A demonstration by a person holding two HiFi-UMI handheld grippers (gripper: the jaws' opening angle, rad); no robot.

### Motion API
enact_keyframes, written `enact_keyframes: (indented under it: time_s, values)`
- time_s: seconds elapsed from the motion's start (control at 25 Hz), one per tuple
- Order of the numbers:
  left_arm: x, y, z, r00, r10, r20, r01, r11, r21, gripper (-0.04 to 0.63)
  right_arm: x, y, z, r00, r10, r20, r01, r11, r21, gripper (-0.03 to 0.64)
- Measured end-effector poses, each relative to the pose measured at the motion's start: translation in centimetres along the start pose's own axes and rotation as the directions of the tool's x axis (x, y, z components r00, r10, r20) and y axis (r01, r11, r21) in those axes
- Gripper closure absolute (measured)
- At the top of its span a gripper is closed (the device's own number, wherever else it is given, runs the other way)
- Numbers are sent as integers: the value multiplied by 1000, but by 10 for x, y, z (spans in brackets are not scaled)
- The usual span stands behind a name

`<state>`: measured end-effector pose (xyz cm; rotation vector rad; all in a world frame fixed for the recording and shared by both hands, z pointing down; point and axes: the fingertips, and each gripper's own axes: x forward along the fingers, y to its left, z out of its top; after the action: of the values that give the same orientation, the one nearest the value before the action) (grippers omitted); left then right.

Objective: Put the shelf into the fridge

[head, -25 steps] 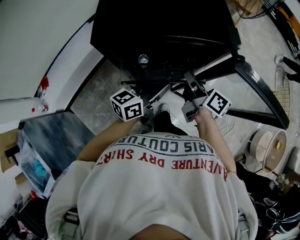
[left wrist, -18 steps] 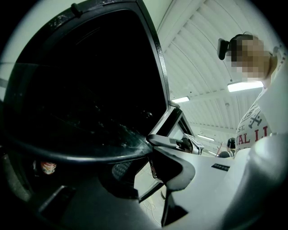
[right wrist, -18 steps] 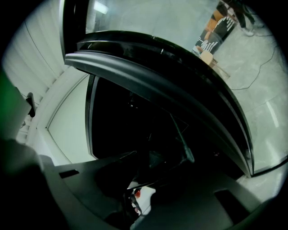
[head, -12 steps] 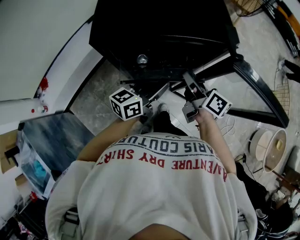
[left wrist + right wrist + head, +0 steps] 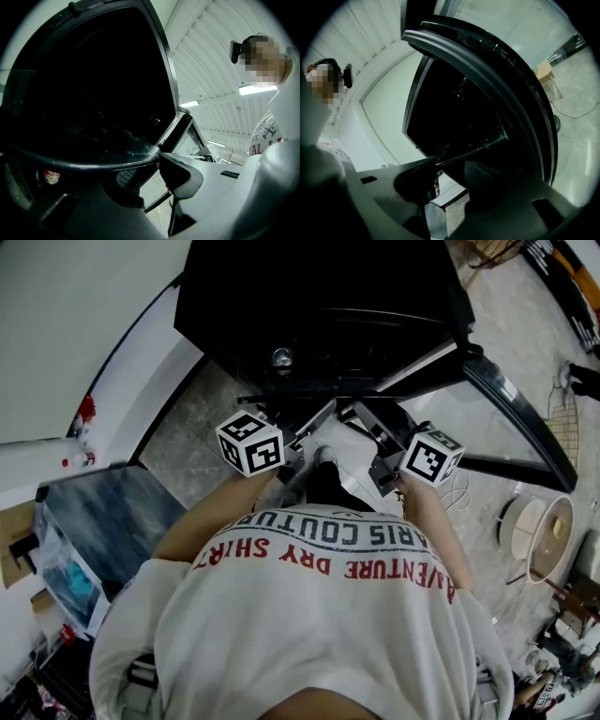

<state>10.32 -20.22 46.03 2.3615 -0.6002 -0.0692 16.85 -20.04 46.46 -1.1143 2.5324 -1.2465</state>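
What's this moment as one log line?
step: shelf at fridge | left gripper: shut on shelf | right gripper: jaws just opening, shelf edge between them

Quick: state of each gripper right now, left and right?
Left gripper: closed on the shelf, at its front rim.
Right gripper: open; jaws have just been opening, pads not pressing the shelf.

Light's really uneven: the fridge (image 5: 319,296) inside is a black hole in all three views, while the pale floor (image 5: 183,442) looks flat and washed out. Ceiling strip lights (image 5: 257,89) blow out in the left gripper view, and the glass shelf (image 5: 112,165) only shows as faint smudges plus a thin glint along its rim. Both gripper views are heavy fisheye with black corners, and whatever's nearest the lens is soft.
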Motion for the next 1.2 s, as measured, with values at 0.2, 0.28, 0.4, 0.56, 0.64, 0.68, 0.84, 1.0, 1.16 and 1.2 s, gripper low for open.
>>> enact_keyframes:
  time_s: [0.2,0.28,0.4,0.56,0.64,0.68,0.84,1.0,1.16,1.2]
  values:
    - [1,4,4,1000,7,-1,-7,1000,-3,477,-2,8,-11,995,-26,-95,9,986,-169,442]
    - [2,6,6,1000,11,-1,-11,1000,-4,476,-2,12,-12,992,-43,-121,12,970,-244,456]
    - [4,8,8,1000,16,-2,-16,1000,-6,476,-3,19,-12,990,-44,-135,2,953,-302,513]
    - [6,12,12,1000,24,-1,-24,1000,-7,474,-2,31,-11,990,-14,-138,-34,940,-339,554]
    - [7,14,14,1000,29,1,-29,1000,-7,472,-1,36,-13,988,-9,-153,-49,928,-370,559]
    - [7,15,14,1000,31,3,-31,999,-7,472,0,37,-13,987,-9,-160,-53,923,-381,563]
    - [10,19,19,999,40,5,-40,999,-8,469,1,41,-14,985,4,-171,-72,916,-395,568]
    - [12,22,22,999,49,8,-49,999,-4,468,5,46,-13,983,0,-182,-79,902,-424,570]
    - [15,25,24,998,57,12,-57,998,-1,466,8,47,-11,983,2,-182,-81,901,-426,574]
    - [16,26,25,998,59,13,-59,998,0,465,8,47,-10,983,2,-181,-80,901,-426,574]
